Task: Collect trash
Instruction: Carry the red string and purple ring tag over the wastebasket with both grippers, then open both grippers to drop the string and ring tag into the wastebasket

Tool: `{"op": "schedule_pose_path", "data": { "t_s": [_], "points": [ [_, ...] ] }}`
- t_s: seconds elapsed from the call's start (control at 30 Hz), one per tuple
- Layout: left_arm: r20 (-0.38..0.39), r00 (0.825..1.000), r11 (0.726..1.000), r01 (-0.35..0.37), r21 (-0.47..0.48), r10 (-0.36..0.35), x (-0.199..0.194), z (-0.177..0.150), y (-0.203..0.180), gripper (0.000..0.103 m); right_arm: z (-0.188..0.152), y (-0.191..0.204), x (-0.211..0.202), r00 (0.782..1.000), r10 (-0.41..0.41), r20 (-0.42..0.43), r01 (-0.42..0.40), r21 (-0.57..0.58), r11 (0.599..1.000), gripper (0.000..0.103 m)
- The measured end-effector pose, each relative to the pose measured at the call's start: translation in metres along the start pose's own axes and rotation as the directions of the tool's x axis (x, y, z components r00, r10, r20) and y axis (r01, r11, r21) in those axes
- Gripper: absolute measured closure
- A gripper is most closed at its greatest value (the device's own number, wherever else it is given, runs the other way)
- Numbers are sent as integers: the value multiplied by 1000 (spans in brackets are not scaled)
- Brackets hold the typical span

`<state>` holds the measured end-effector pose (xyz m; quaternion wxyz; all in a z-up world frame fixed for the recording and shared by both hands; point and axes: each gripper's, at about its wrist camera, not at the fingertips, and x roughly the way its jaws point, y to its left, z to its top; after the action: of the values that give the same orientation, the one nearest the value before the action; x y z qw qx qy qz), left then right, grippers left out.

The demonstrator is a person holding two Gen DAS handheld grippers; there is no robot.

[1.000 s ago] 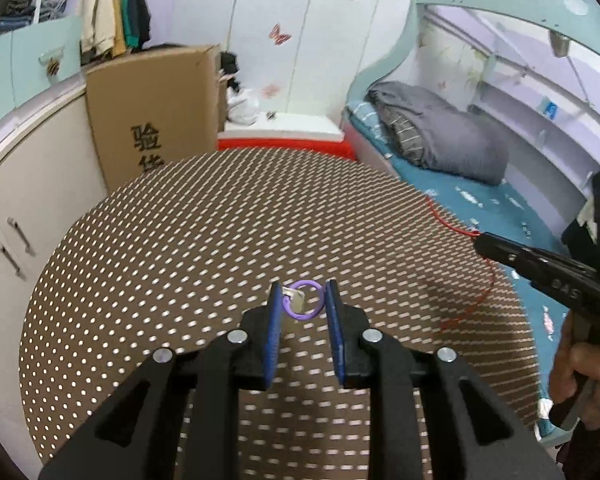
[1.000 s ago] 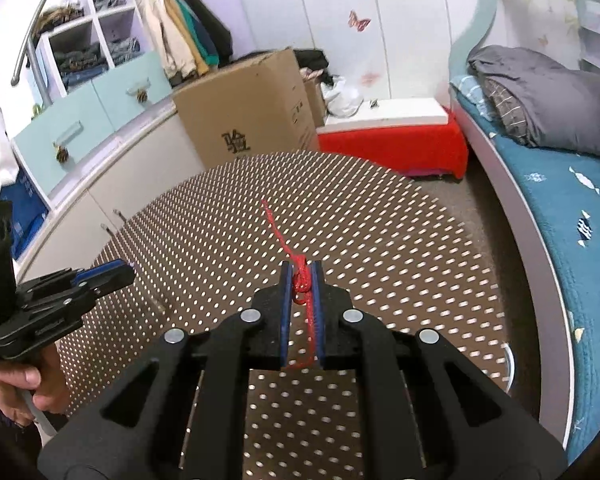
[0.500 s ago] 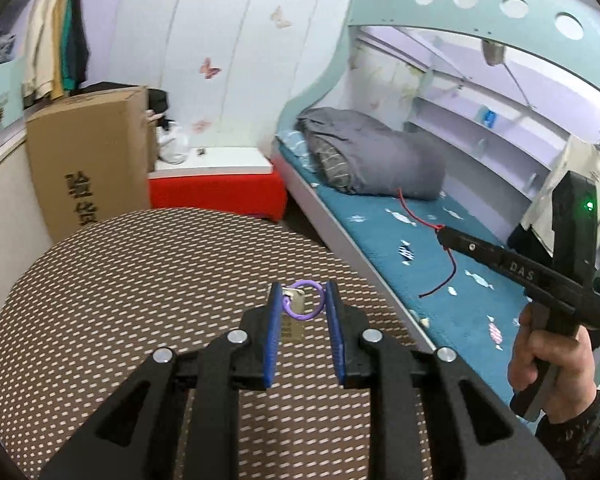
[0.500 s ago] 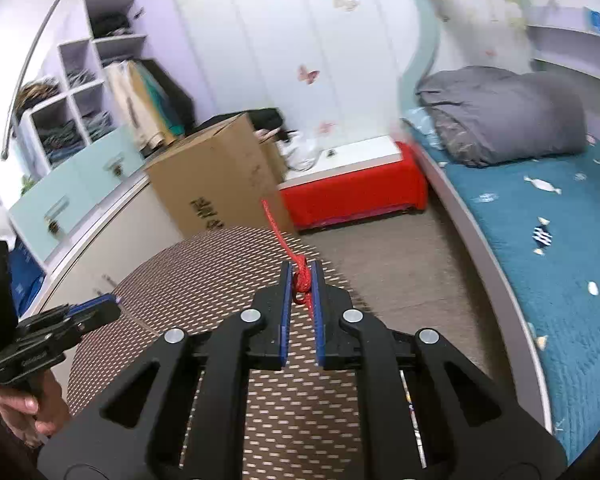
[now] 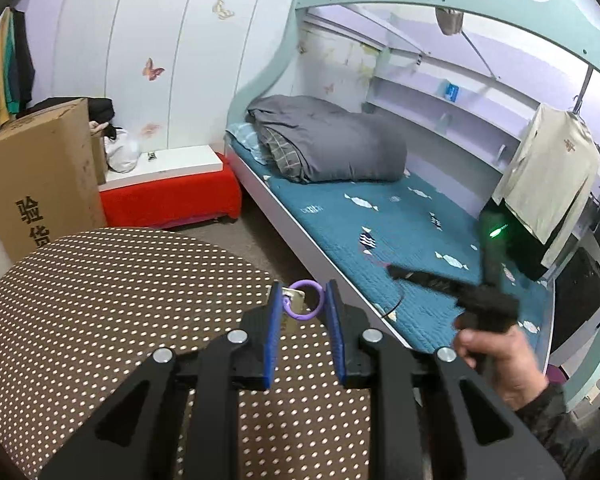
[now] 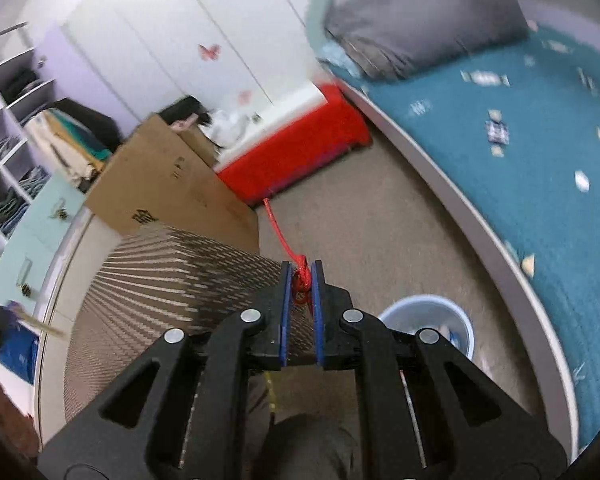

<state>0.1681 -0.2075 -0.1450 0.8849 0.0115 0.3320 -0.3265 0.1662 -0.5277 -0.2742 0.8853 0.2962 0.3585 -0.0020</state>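
While pinched in the right claw (image 6: 300,280), red cord (image 6: 278,232) lengthwise forward, away from camera.

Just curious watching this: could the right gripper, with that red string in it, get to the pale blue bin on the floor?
Probably yes. The right gripper, shut on the red string, hangs beside the table, with bare floor around the bin and its top open.

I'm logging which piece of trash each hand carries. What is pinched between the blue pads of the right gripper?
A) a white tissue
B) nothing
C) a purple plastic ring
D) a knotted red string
D: in the right wrist view the right gripper is shut on the knotted red string, whose free end sticks out ahead of the pads, with a pale blue round bin on the floor below.
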Motion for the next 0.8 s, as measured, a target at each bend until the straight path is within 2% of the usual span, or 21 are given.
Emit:
{"op": "schedule_pose_path", "data": {
  "t_s": [0.13,0.23,0.33,0.47,0.63,0.8],
  "points": [
    [-23,1000,1000,5,16,-5,22,6,-9,82,-12,-38,48,996,-16,-84,23,84,996,93],
    [-48,999,999,15,37,-14,43,9,-17,82,-19,-63,76,991,-24,-133,41,131,990,88],
    [-70,997,998,24,59,-20,61,11,-28,83,-28,-90,98,983,-41,-180,79,213,974,26],
    [-117,992,995,48,84,-38,94,15,-44,82,-36,-114,97,984,-30,-173,79,284,956,25],
    [-175,982,990,88,109,-68,131,15,-67,82,-36,-128,65,993,-41,-112,74,304,950,21],
    [-294,953,986,112,121,-72,187,8,-86,82,-26,-136,28,997,-61,-39,70,308,949,19]
  ]
}}
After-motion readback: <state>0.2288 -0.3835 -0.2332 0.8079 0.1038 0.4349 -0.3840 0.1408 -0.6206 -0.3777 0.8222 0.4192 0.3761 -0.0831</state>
